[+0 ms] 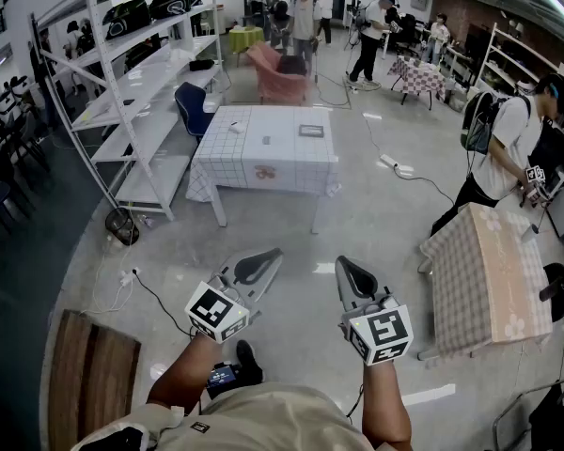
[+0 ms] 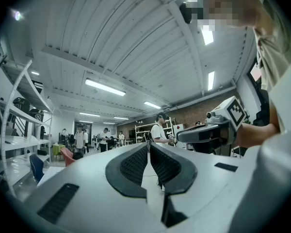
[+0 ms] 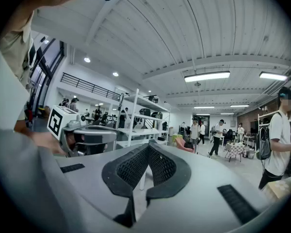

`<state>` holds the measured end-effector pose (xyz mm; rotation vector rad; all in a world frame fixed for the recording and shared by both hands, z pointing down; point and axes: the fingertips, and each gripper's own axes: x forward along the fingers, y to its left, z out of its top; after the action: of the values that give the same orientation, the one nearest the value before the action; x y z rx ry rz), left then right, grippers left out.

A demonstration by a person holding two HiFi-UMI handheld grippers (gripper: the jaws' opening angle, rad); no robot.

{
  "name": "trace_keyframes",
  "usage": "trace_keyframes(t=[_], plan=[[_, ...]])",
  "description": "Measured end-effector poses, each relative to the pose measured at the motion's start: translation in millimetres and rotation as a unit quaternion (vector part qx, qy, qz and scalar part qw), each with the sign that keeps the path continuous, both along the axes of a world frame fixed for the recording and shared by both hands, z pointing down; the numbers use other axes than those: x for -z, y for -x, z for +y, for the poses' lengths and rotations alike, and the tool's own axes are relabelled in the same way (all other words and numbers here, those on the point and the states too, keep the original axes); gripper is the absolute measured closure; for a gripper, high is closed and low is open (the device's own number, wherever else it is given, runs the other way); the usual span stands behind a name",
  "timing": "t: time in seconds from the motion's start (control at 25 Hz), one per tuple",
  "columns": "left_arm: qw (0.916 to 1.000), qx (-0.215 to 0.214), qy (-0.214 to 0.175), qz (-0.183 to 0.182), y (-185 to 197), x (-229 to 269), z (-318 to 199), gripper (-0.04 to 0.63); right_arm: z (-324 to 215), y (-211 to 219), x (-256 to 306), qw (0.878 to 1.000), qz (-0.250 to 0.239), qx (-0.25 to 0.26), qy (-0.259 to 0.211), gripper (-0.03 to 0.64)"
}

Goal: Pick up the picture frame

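Observation:
The picture frame [image 1: 311, 131], small and dark, lies flat on the far right part of a table with a white gridded cloth [image 1: 263, 153]. That table stands a few steps ahead across bare floor. My left gripper [image 1: 271, 255] and right gripper [image 1: 343, 264] are held side by side in front of me, well short of the table. Both point roughly level towards it. In the left gripper view the left gripper's [image 2: 148, 145] jaws meet at the tips with nothing between them. The right gripper's [image 3: 148, 147] jaws are likewise closed and empty. Neither gripper view shows the frame.
A white shelf rack [image 1: 132, 92] and a blue chair [image 1: 190, 106] stand left of the table. A second table with a checked cloth [image 1: 489, 271] is close on the right, and a person [image 1: 508, 148] stands behind it. A wooden board [image 1: 89, 379] and cables [image 1: 150, 294] lie on the floor.

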<state>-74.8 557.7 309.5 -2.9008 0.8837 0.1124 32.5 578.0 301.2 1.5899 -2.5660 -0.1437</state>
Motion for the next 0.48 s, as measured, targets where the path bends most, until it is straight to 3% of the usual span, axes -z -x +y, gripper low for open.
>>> trace_keyframes(t=[0.48], plan=[[1.0, -0.003, -0.002, -0.001, -2.0, 6.2, -1.1, 0.568, -1.5, -0.1, 5.1, 1.0, -0.002, -0.001, 0.0, 0.592]])
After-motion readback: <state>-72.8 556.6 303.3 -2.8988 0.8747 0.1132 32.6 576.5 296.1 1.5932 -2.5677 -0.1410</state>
